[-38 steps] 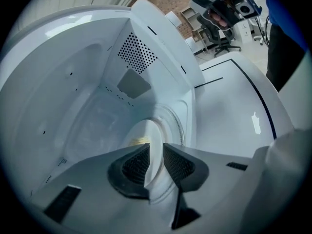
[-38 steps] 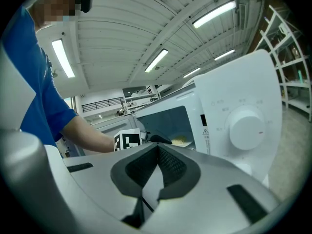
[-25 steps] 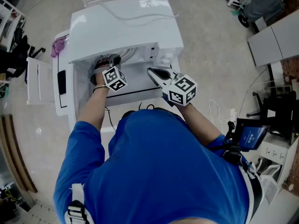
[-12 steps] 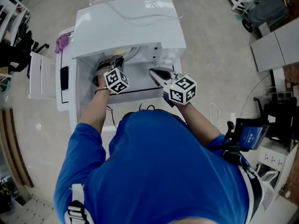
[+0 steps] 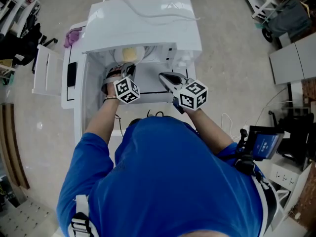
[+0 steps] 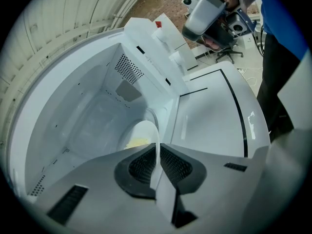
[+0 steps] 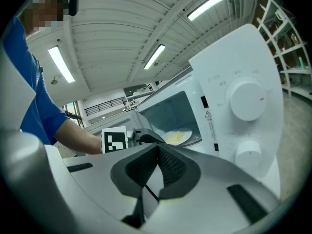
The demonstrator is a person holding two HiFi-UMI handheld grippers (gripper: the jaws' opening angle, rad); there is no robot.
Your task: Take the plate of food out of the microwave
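Since your left gripper (image 6: 157,154) clamps the plate (image 6: 142,130) by its rim, it can slide level from the microwave (image 5: 143,23). Your right gripper (image 7: 157,152) hovers mid-frame, jaws clenched, empty.

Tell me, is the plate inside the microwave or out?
Partly out: the plate pokes past the microwave opening, its rim clamped in the left gripper.

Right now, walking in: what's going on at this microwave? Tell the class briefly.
A person in a blue top stands at the open white microwave oven, a gripper in each hand. The left gripper is shut on the rim of the round white plate of yellow food at the cavity's mouth. The right gripper is shut and empty, in front of the oven.
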